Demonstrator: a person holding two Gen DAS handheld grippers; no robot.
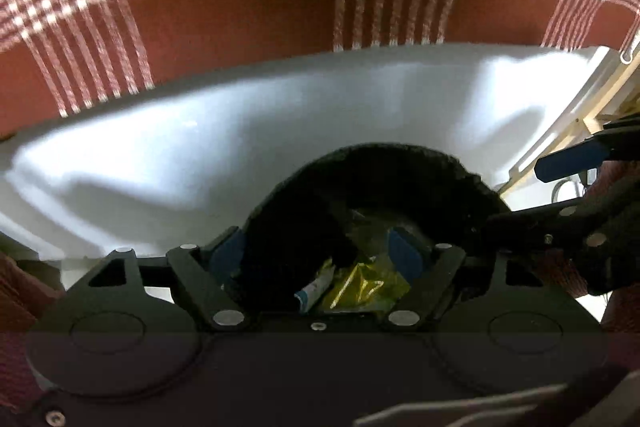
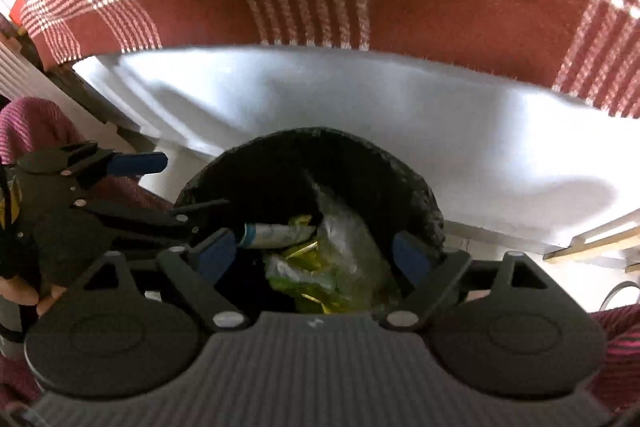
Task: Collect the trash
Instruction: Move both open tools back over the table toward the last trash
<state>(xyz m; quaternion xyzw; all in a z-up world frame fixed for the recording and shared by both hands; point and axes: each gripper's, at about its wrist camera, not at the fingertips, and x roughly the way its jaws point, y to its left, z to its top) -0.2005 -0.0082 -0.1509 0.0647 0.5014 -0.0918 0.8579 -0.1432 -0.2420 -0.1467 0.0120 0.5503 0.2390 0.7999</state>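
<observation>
Both tools, the left tool (image 1: 320,253) and right tool (image 2: 316,251), hung spread open over a black bin (image 2: 400,179) holding yellow wrappers (image 2: 316,267), white sheet (image 2: 360,107) at twelve o'clock.

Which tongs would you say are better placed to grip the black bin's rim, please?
Left, probably: the left tongs are open and straddle the black bin's rim, one finger inside, one outside. The right tongs hang open above the trash, off the rim.
</observation>
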